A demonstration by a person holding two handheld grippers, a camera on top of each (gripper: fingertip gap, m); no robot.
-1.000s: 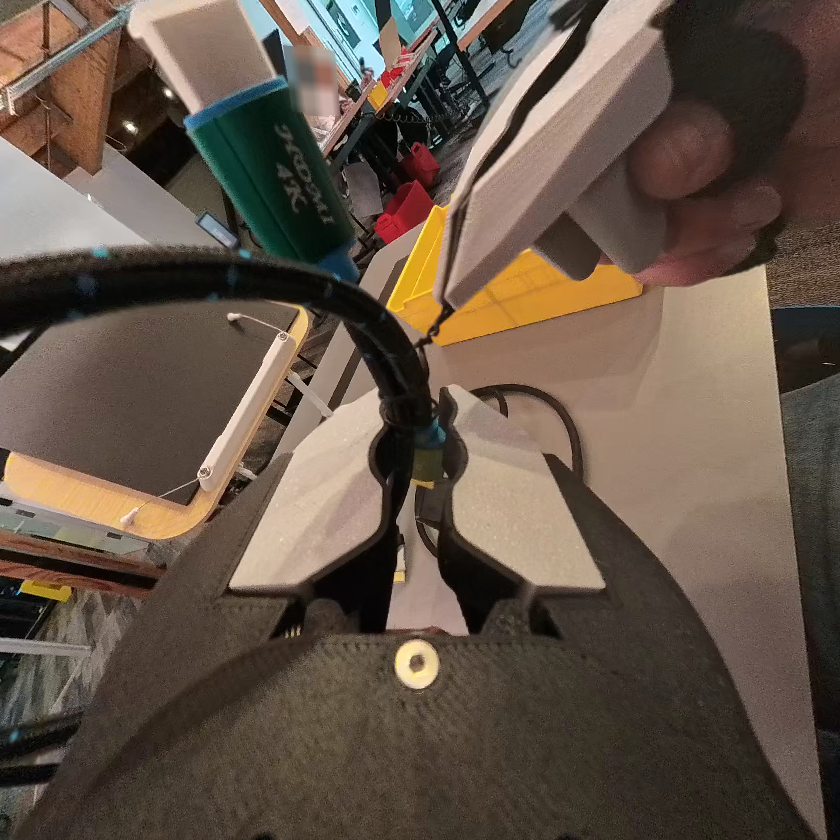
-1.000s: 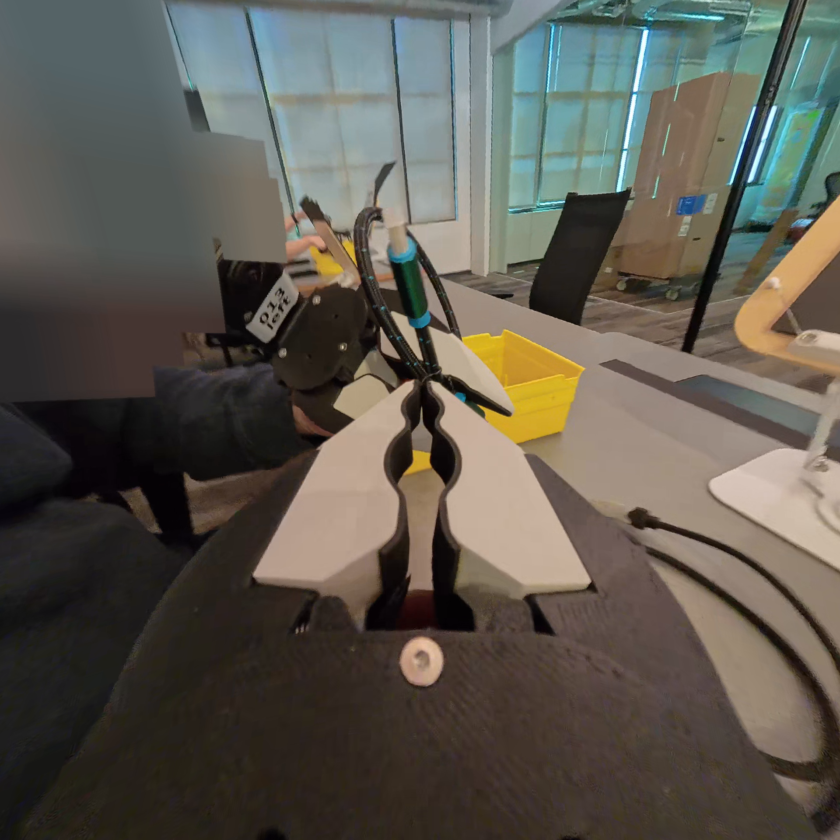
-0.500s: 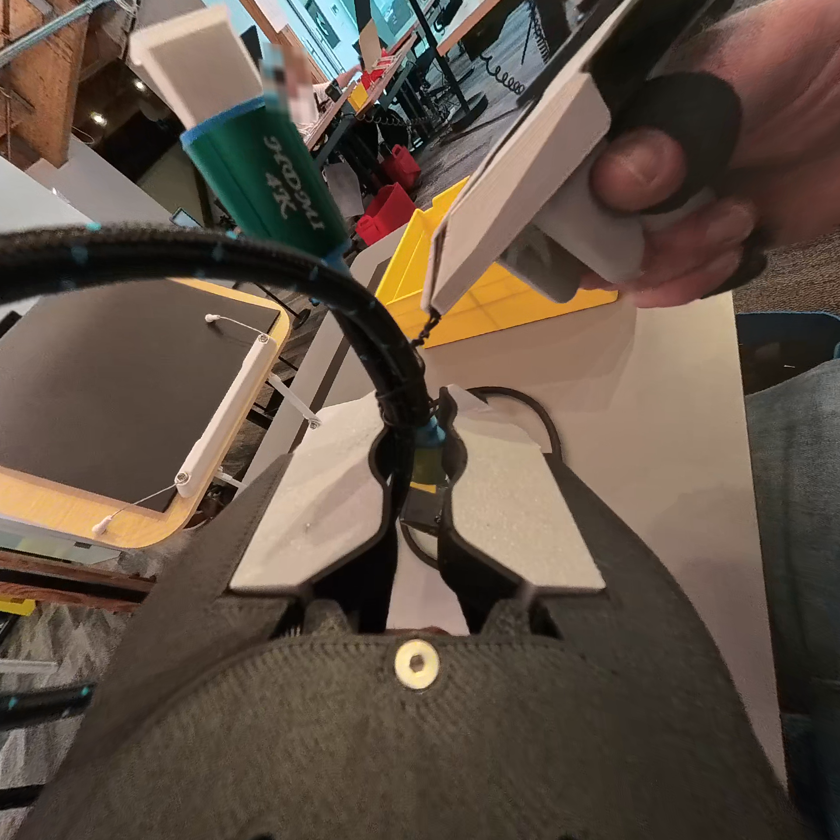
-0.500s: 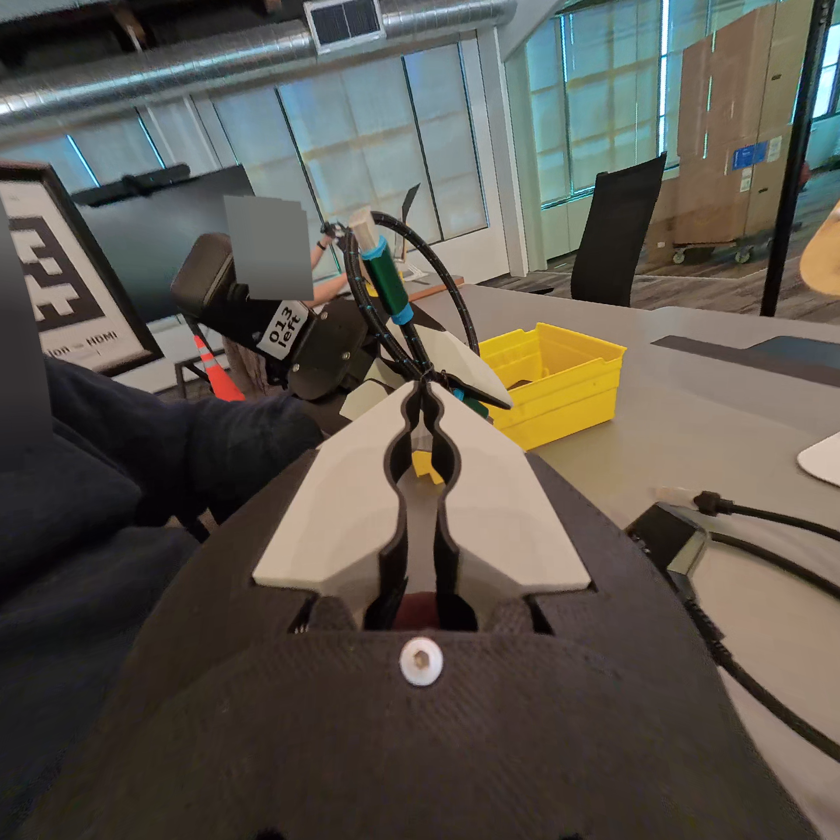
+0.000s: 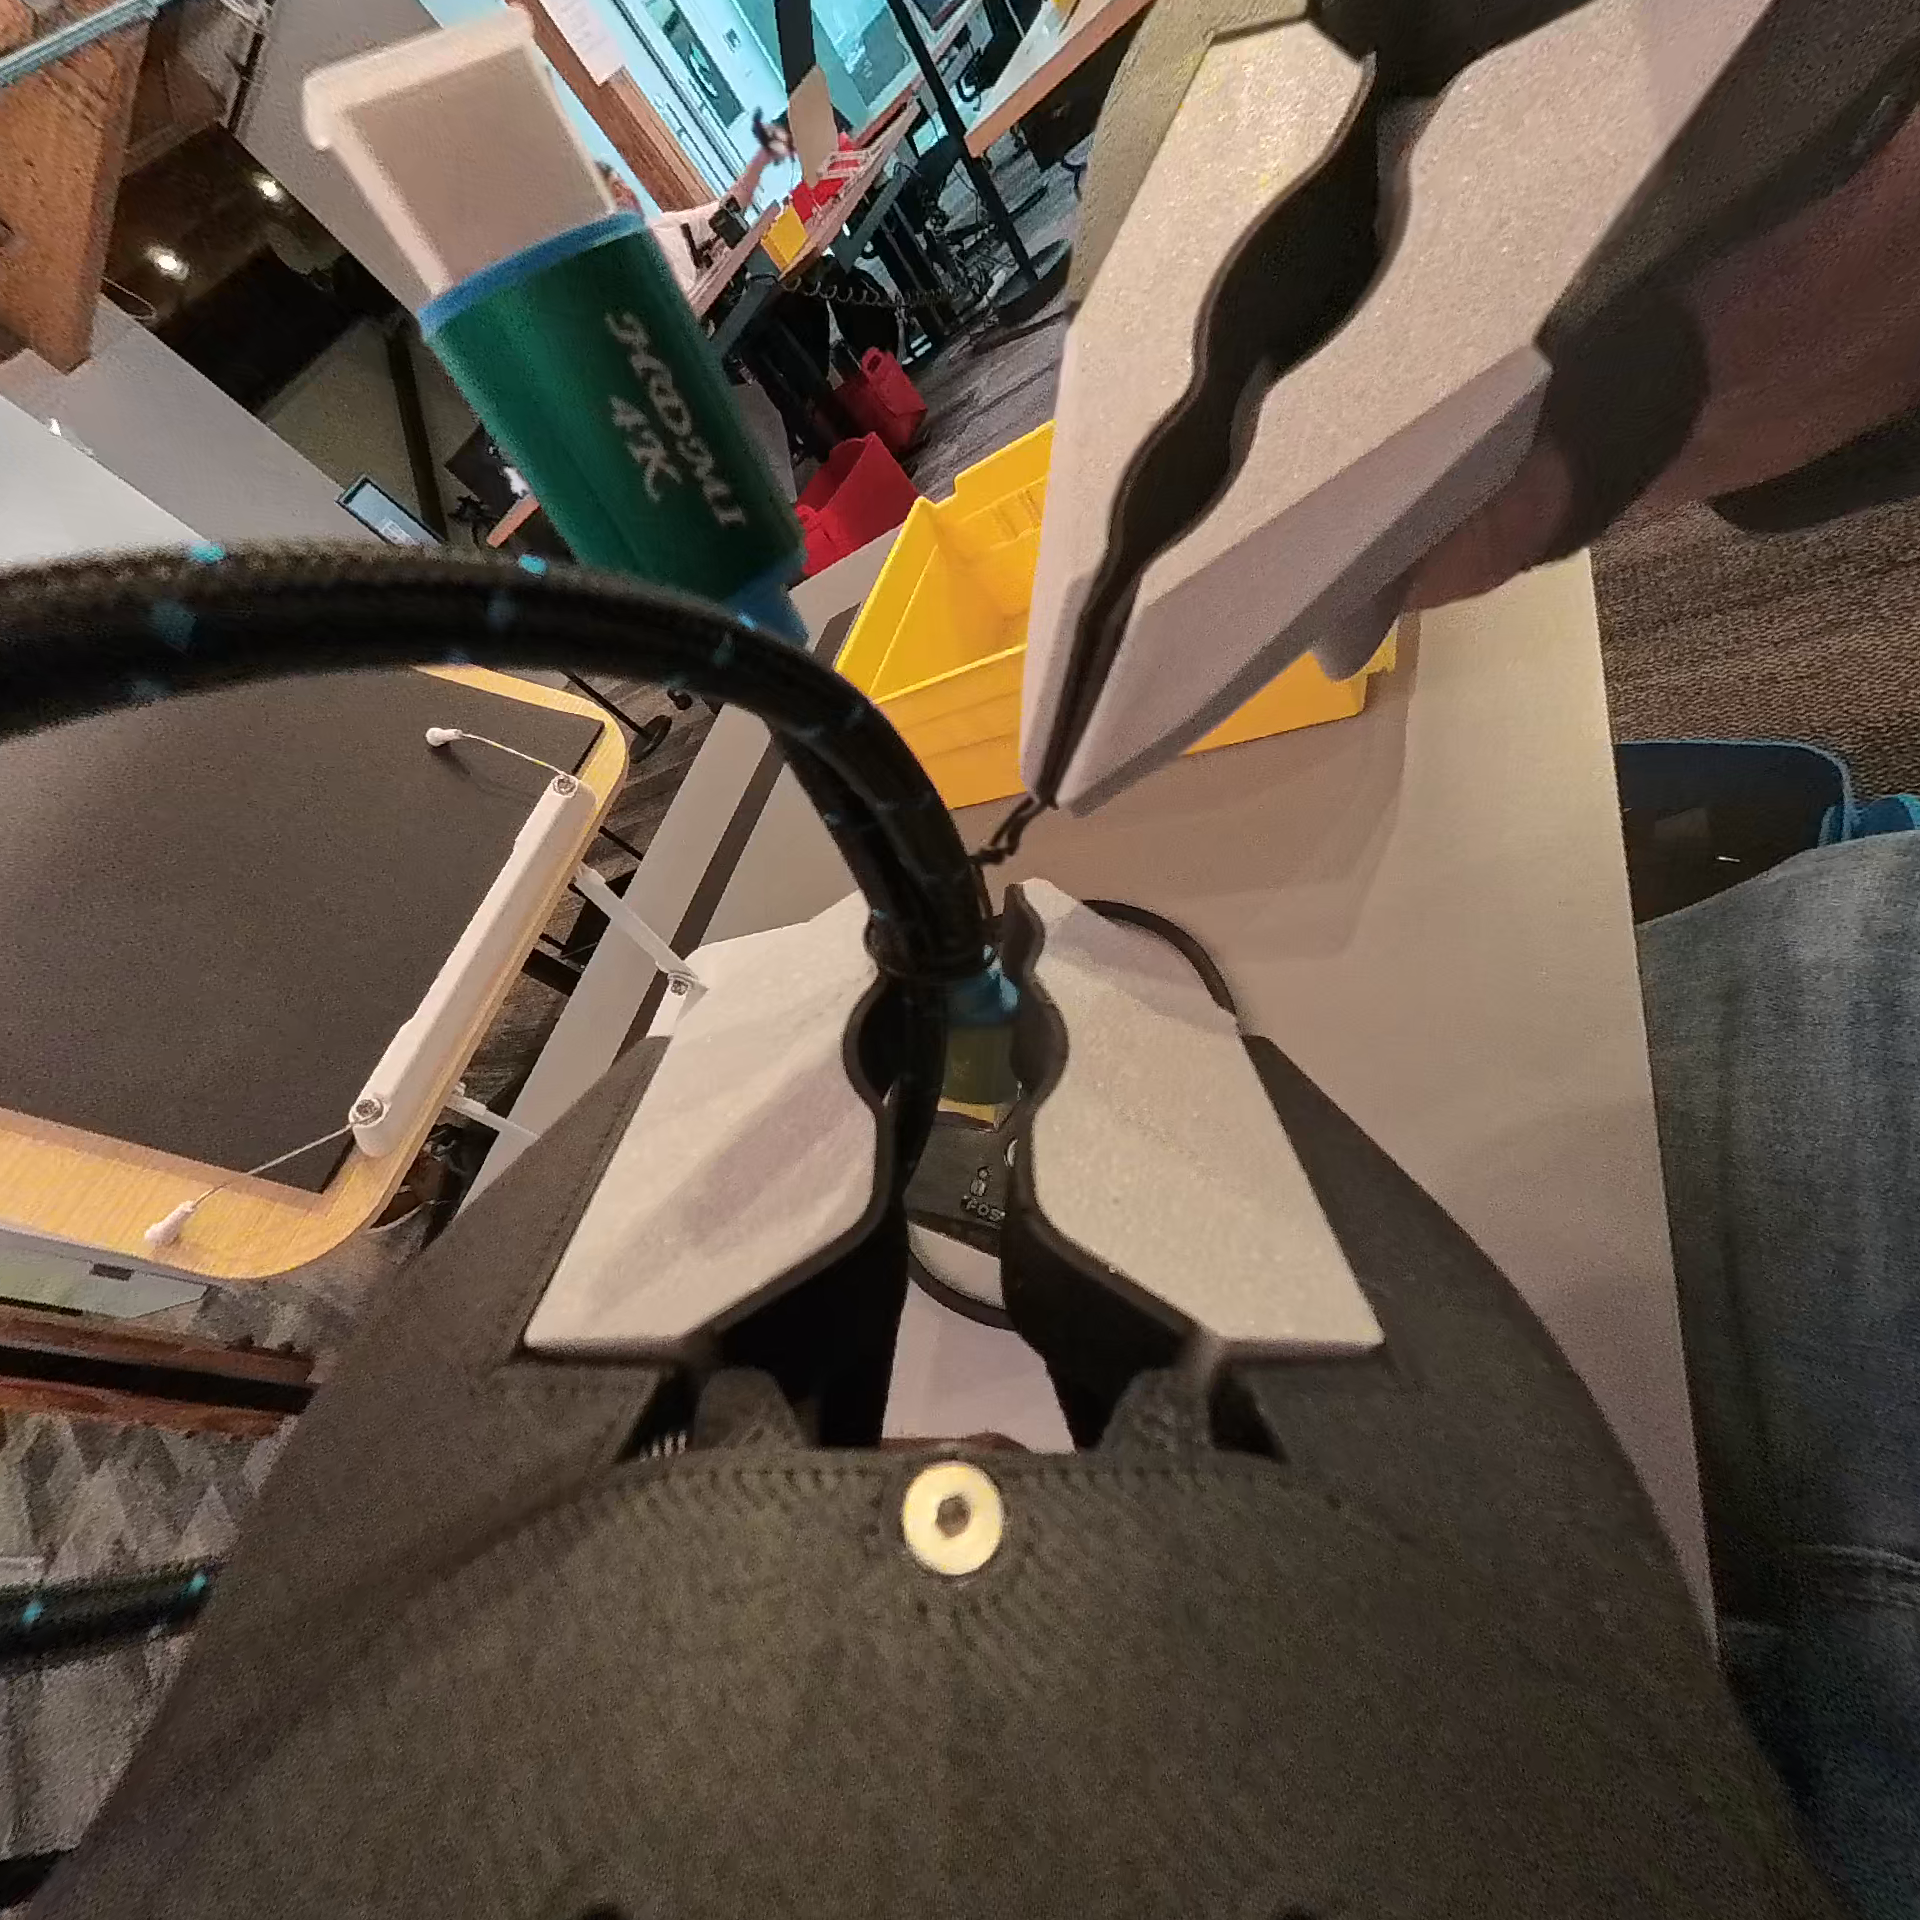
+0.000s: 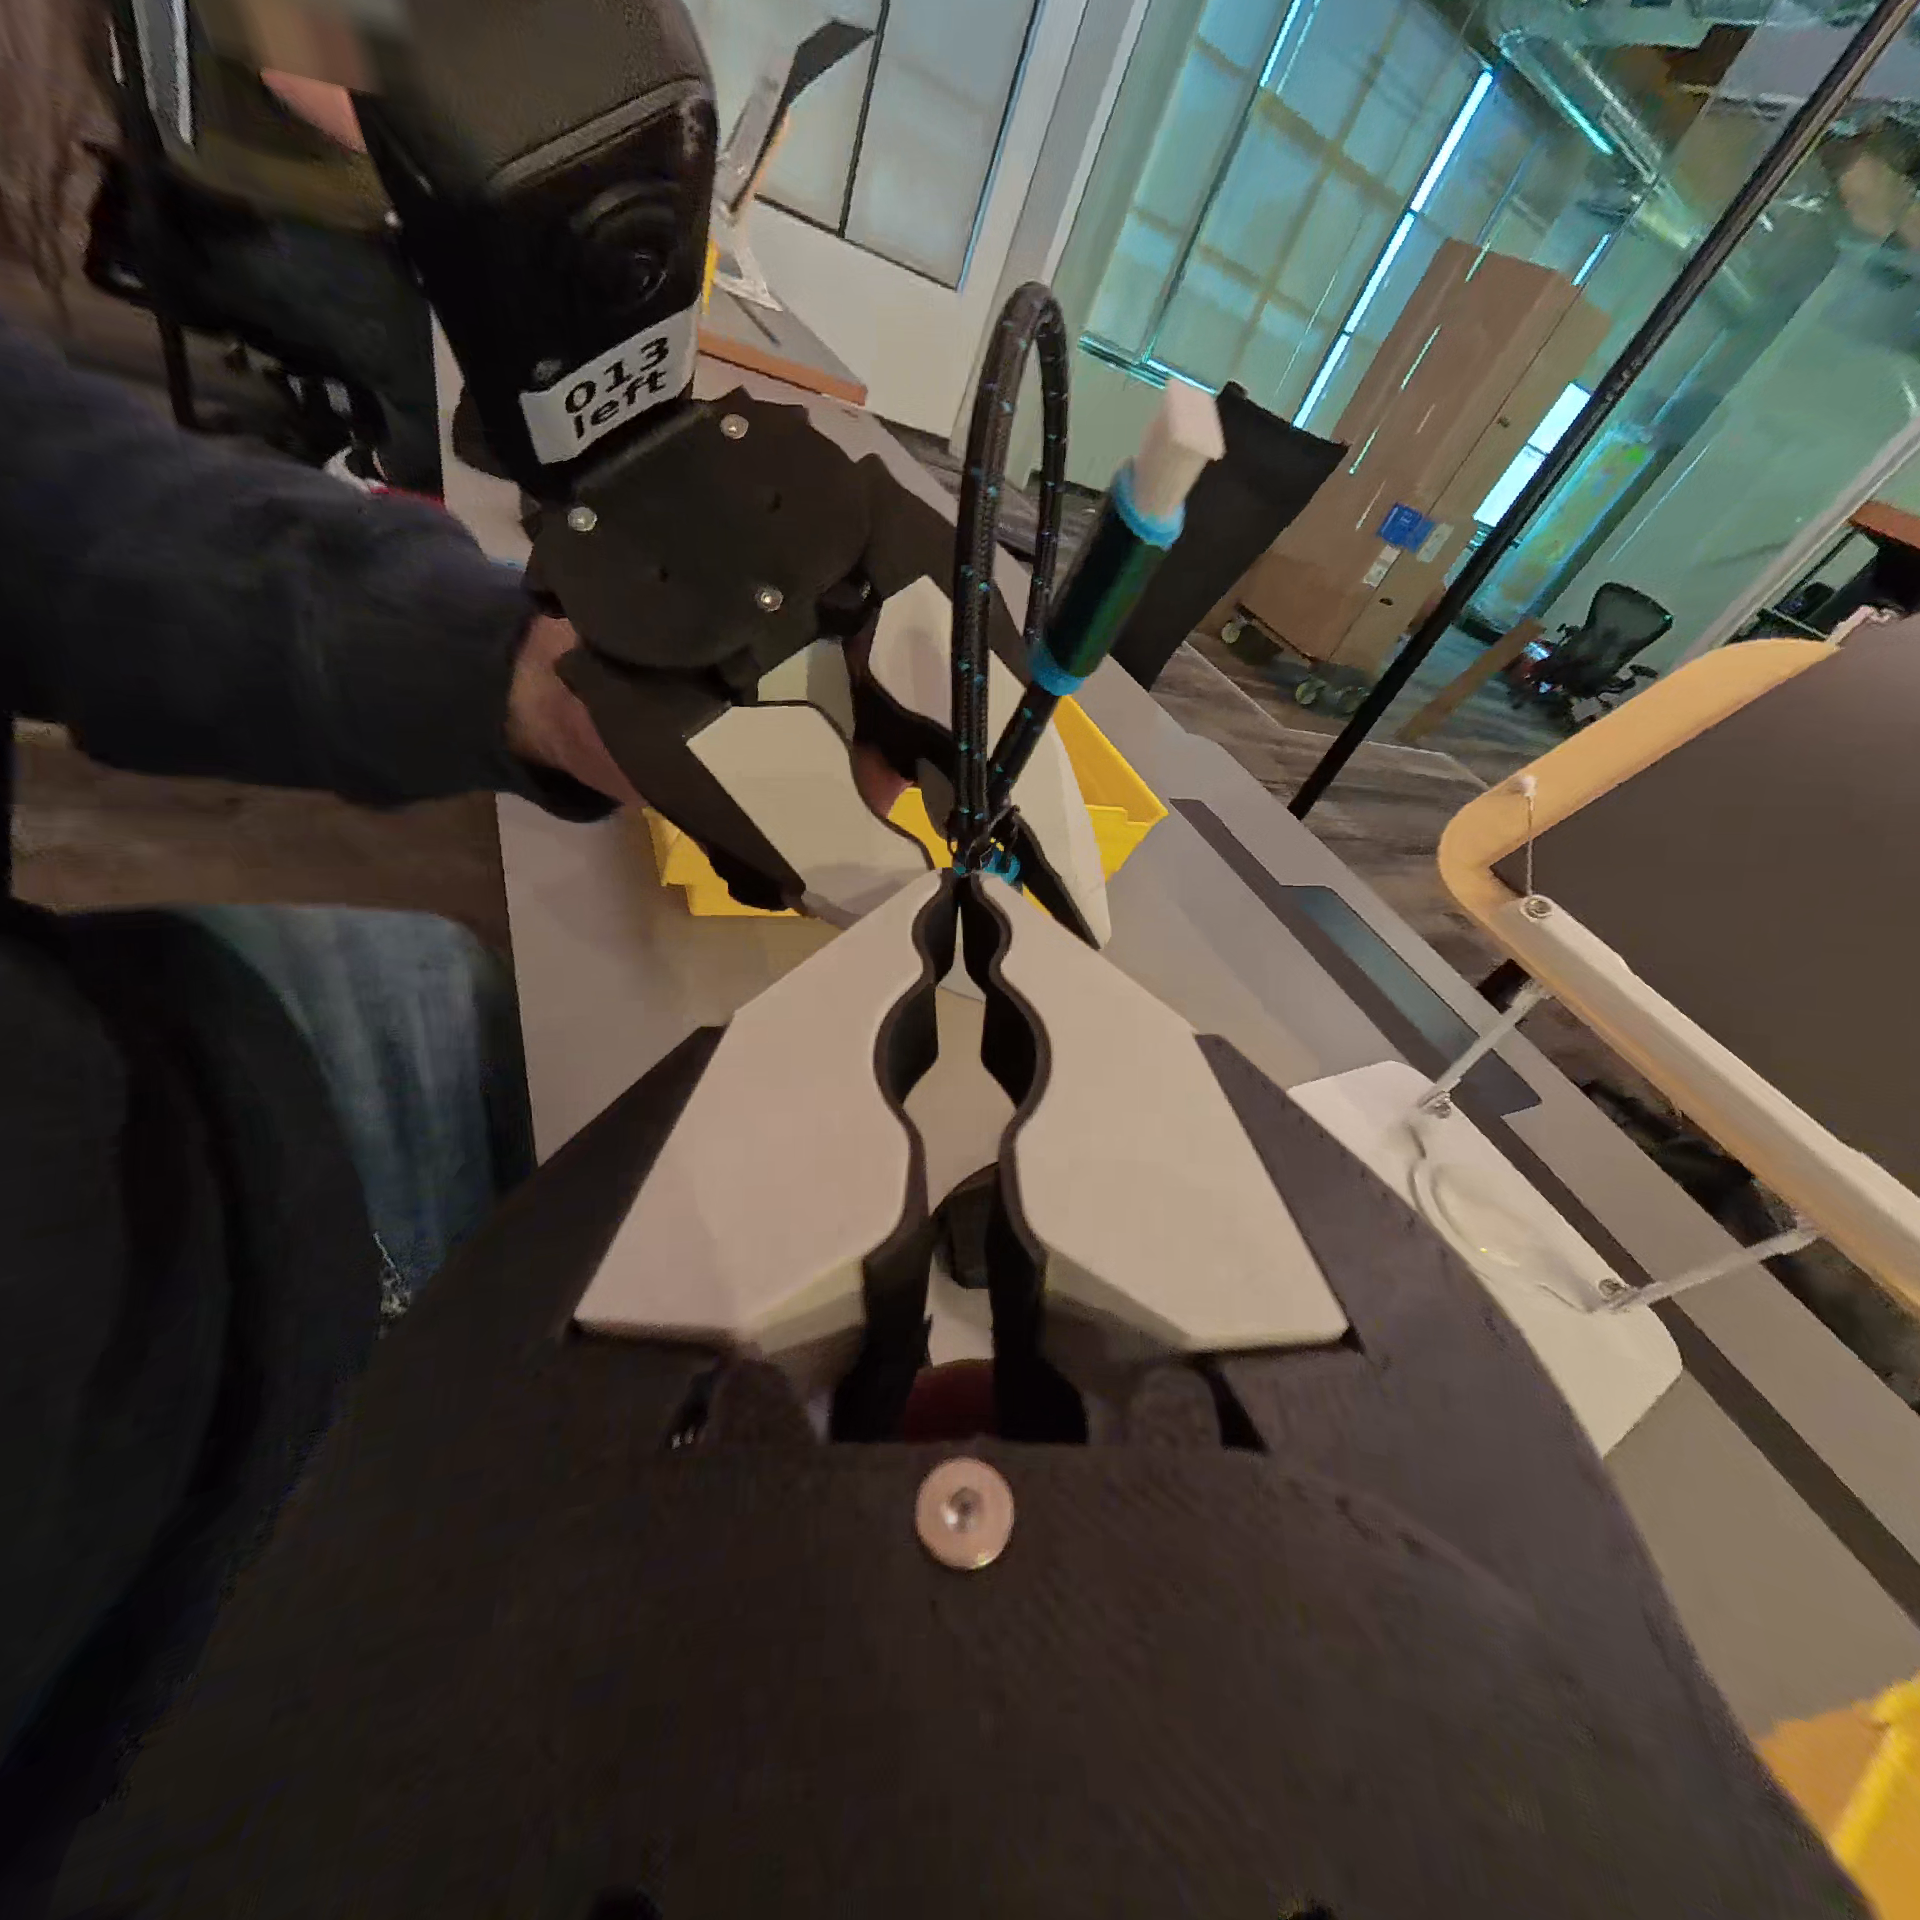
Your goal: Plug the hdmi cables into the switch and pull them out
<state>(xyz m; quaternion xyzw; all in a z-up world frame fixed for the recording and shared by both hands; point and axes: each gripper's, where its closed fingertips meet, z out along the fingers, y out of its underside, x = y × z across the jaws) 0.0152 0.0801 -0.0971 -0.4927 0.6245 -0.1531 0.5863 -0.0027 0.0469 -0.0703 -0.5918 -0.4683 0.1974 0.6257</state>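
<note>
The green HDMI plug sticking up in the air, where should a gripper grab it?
Grab the green HDMI plug around its long green barrel, squeezing from the two sides. It stands free and tilted above the braided cable, and its white cap end must stay clear.

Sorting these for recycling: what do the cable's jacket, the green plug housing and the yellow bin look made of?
Cable jacket: black woven fabric braid with blue flecks, matte; the weave texture shows. Green plug housing: probably anodised metal, given its smooth satin sheen, though possibly plastic. Yellow bin: moulded plastic, uniform, slightly glossy.
</note>
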